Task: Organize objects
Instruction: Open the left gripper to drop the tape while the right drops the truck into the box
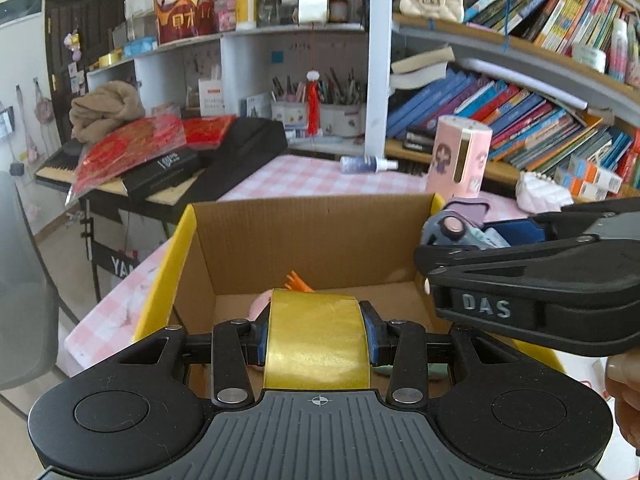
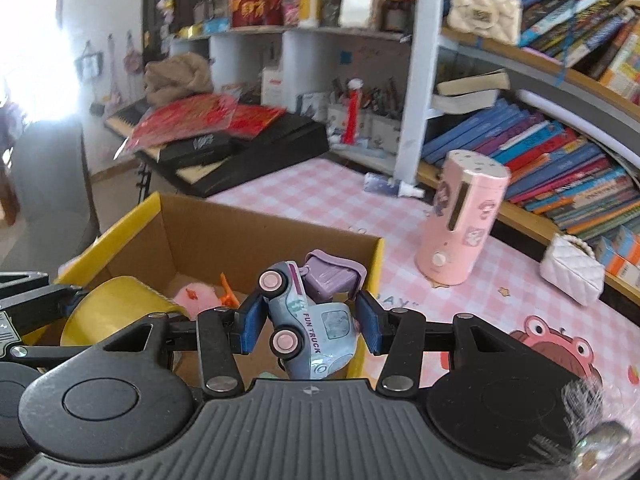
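Fingers of the left gripper clamp a yellow tape roll over the cardboard box; the right gripper clamps a toy truck above its near rim, apparently for dropping in.

Right gripper clamped on a pale blue toy truck lettered FUN TRUCK, pink wheels facing left, purple bed tipped up at the far end. Held above the near right corner of an open cardboard box with yellow flaps. Inside: pink plush, orange piece. Left, a yellow tape roll. Right, on the pink checked table, an upright pink cylinder.
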The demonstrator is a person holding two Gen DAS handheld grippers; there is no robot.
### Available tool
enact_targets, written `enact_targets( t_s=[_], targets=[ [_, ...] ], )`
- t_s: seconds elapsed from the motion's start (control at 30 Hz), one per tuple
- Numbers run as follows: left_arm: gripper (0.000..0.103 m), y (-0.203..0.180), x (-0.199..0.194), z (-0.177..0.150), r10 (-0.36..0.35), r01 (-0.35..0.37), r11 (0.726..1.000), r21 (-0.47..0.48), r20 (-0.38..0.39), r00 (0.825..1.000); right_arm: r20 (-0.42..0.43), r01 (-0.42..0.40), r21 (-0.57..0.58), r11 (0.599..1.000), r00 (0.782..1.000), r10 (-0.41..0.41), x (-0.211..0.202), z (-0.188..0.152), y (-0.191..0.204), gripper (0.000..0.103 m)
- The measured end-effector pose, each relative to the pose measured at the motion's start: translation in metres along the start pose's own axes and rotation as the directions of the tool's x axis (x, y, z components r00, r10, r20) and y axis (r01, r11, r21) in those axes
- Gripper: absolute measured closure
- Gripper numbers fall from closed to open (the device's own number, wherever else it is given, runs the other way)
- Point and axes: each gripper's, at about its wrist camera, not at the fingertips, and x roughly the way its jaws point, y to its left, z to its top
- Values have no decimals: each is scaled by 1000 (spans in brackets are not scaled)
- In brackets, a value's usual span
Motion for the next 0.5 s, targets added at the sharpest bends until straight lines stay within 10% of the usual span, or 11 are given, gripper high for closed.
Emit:
enact_targets(
  t_s=[0.5],
  targets=[
    [64,-4,28,-9,43,-42,999,13,-108,993,-146,-82,-158,984,988,59,51,-3,10,57]
  ],
)
